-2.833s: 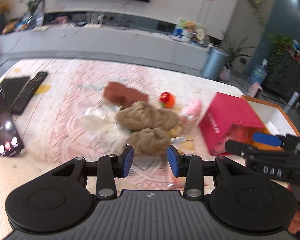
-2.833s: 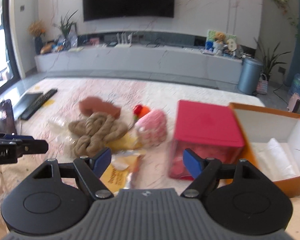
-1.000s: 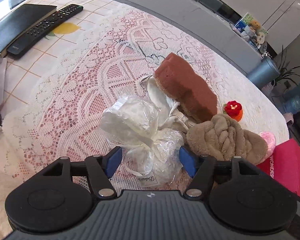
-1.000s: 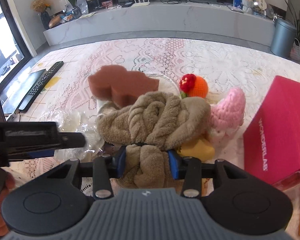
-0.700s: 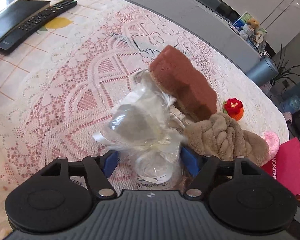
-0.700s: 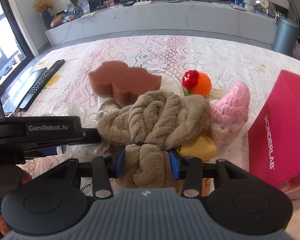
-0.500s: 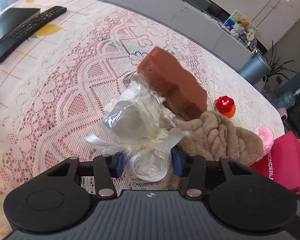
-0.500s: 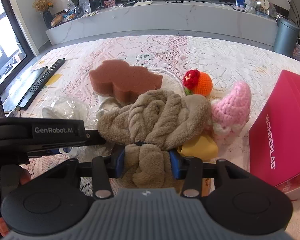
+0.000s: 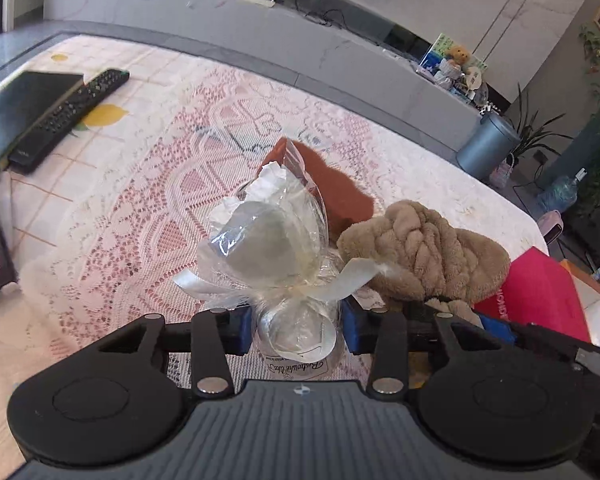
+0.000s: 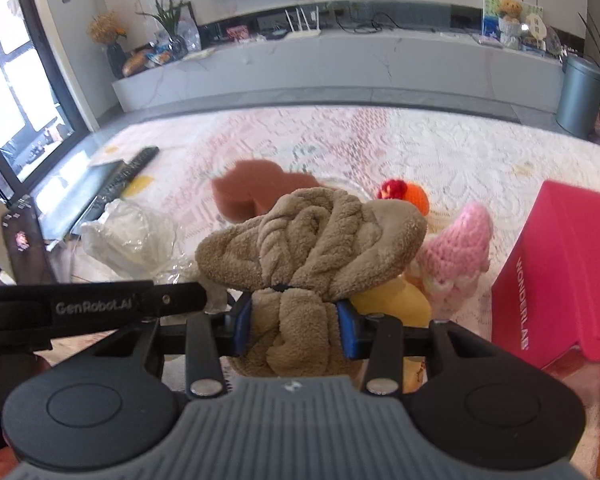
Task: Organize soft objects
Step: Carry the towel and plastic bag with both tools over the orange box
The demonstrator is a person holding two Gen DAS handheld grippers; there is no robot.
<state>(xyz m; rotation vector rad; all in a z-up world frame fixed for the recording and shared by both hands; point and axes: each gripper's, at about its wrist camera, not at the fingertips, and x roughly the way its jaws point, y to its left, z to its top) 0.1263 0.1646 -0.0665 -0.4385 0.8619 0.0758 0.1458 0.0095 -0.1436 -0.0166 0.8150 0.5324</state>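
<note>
My left gripper (image 9: pixel 298 330) is shut on a clear plastic bag (image 9: pixel 274 248) tied with a white ribbon and holds it above the lace tablecloth. My right gripper (image 10: pixel 296 330) is shut on a tan knotted plush towel (image 10: pixel 312 236), lifted off the table; the towel also shows in the left wrist view (image 9: pixel 424 252). A brown sponge (image 10: pixel 256 192) lies behind on the cloth. A pink knitted toy (image 10: pixel 460 252), an orange and red knitted toy (image 10: pixel 404 194) and a yellow soft piece (image 10: pixel 392 300) lie to the right.
A magenta box (image 10: pixel 560 272) stands at the right, with an orange-rimmed box (image 9: pixel 596 300) beyond it. A remote (image 9: pixel 72 116) and a dark tablet (image 9: pixel 24 100) lie at the far left. A phone (image 10: pixel 24 248) stands at the left edge.
Both grippers have lifted their loads: the bag has risen off the cloth and the towel has come up off the pile. Both views have tilted up toward the room.
</note>
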